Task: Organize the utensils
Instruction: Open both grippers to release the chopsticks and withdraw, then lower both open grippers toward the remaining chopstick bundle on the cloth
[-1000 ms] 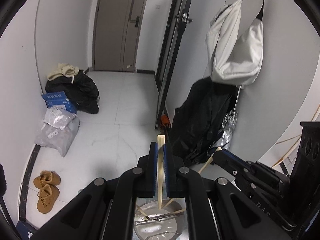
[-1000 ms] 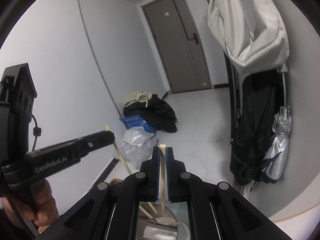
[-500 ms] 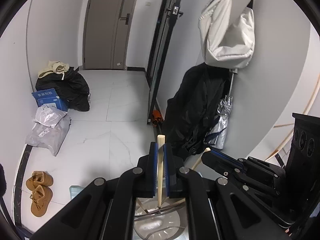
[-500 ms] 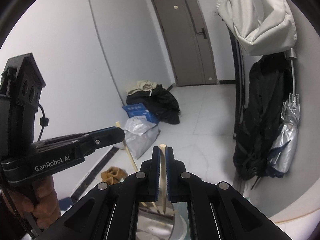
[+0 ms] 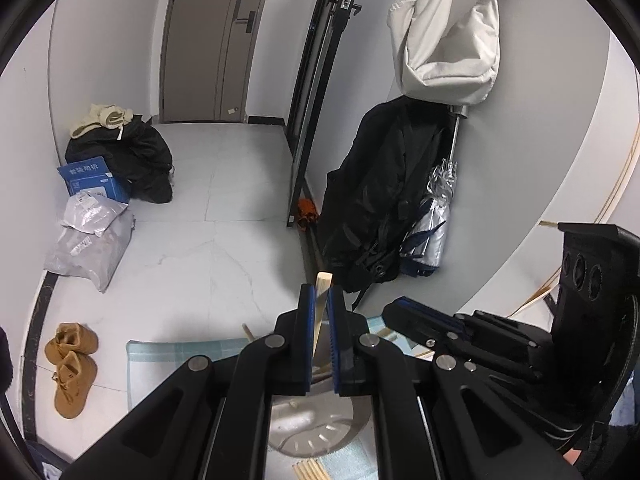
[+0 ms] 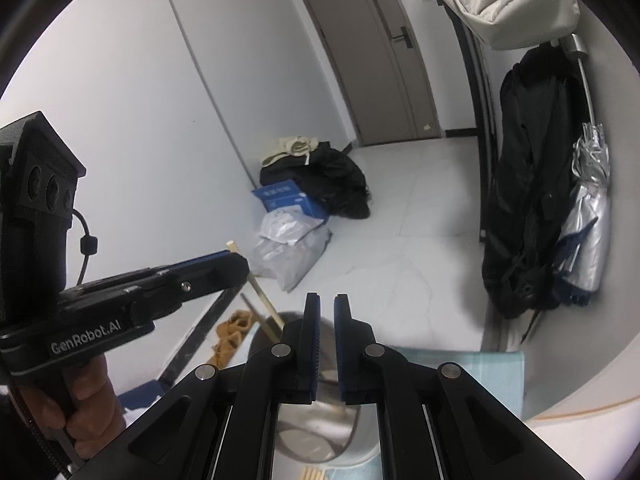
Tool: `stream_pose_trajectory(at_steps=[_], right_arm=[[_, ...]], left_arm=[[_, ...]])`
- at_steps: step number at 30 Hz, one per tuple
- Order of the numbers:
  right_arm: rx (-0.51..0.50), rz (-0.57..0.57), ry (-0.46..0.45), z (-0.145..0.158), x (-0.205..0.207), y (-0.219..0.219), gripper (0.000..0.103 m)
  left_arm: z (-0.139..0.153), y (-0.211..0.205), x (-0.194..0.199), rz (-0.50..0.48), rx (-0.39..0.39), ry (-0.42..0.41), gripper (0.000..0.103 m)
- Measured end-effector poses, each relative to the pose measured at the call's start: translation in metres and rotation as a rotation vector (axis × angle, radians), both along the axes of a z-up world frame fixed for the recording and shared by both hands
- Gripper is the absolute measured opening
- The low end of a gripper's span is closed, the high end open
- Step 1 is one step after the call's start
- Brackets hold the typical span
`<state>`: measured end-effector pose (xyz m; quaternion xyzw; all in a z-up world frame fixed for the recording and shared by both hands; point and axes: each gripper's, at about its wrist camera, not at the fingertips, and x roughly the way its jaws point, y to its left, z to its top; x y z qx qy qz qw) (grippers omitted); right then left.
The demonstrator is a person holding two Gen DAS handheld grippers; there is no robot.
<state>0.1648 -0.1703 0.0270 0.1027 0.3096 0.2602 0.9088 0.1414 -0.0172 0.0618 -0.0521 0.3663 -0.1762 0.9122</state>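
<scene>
My left gripper is shut on a wooden chopstick and holds it upright over a round metal utensil holder. In the right wrist view the same left gripper shows at the left, with its chopstick slanting down toward the holder. My right gripper is open and empty just above the holder; it also shows at the right of the left wrist view. Other chopsticks lean inside the holder, and several more lie beside it.
The holder stands on a light blue checked cloth on a white round table. Beyond lie the tiled floor, brown boots, grey parcels, a hanging black coat and a folded silver umbrella.
My right gripper has opened and its chopstick is gone from between the fingers. Both grippers have tilted down, so the holder and cloth show more.
</scene>
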Motion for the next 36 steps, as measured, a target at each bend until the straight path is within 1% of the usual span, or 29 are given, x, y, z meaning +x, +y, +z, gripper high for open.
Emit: stream_pose_trajectory(at_steps=[2, 4, 5, 6, 7, 8, 11, 13, 15, 16, 18, 20, 21, 22, 26, 28, 30, 33, 36], right_arm=[[0.003, -0.009, -0.003, 0.003, -0.005, -0.003, 0.008], [0.010, -0.028, -0.009, 0.007, -0.012, -0.010, 0.009], [0.015, -0.035, -0.011, 0.008, -0.013, -0.012, 0.013], [0.025, -0.046, -0.013, 0.010, -0.017, -0.016, 0.016], [0.035, -0.054, -0.015, 0.012, -0.021, -0.020, 0.025], [0.041, -0.058, -0.018, 0.014, -0.025, -0.022, 0.031], [0.041, -0.082, -0.040, 0.021, -0.041, -0.029, 0.035], [0.037, -0.100, -0.054, 0.025, -0.054, -0.034, 0.036], [0.034, -0.116, -0.063, 0.027, -0.064, -0.037, 0.043], [0.033, -0.124, -0.069, 0.028, -0.071, -0.039, 0.046], [0.030, -0.133, -0.078, 0.030, -0.082, -0.042, 0.046], [0.029, -0.140, -0.091, 0.030, -0.095, -0.043, 0.050], [0.028, -0.146, -0.099, 0.031, -0.101, -0.043, 0.052], [0.028, -0.153, -0.106, 0.031, -0.108, -0.043, 0.055], [0.044, -0.162, -0.110, 0.025, -0.127, -0.046, 0.060], [0.041, -0.170, -0.114, 0.022, -0.137, -0.045, 0.062], [0.036, -0.177, -0.120, 0.019, -0.145, -0.045, 0.065], [0.032, -0.178, -0.124, 0.013, -0.156, -0.043, 0.067], [0.028, -0.176, -0.125, 0.006, -0.166, -0.040, 0.069]], left_arm=[[0.002, -0.001, -0.006, 0.014, 0.004, 0.000, 0.003], [0.003, 0.000, -0.010, 0.039, 0.010, 0.004, 0.006], [0.005, 0.000, -0.013, 0.053, 0.009, 0.011, 0.011], [0.004, 0.001, -0.015, 0.056, 0.007, 0.019, 0.020], [0.006, 0.000, -0.018, 0.059, 0.008, 0.029, 0.025], [0.006, 0.000, -0.021, 0.067, 0.017, 0.026, 0.032], [0.012, -0.001, -0.038, 0.101, 0.043, -0.013, 0.039], [0.016, 0.000, -0.048, 0.122, 0.053, -0.030, 0.048], [0.020, 0.002, -0.058, 0.153, 0.056, -0.050, 0.058], [0.023, 0.003, -0.065, 0.164, 0.052, -0.064, 0.059], [0.027, 0.005, -0.076, 0.192, 0.062, -0.084, 0.068], [0.028, 0.005, -0.086, 0.213, 0.078, -0.099, 0.074], [0.028, 0.004, -0.091, 0.216, 0.084, -0.107, 0.075], [0.027, 0.004, -0.096, 0.225, 0.090, -0.113, 0.075], [0.020, 0.007, -0.112, 0.261, 0.101, -0.126, 0.076], [0.017, 0.007, -0.119, 0.279, 0.106, -0.132, 0.077], [0.013, 0.009, -0.127, 0.301, 0.104, -0.137, 0.084], [0.008, 0.012, -0.136, 0.325, 0.100, -0.142, 0.086], [0.003, 0.012, -0.146, 0.339, 0.122, -0.154, 0.086]])
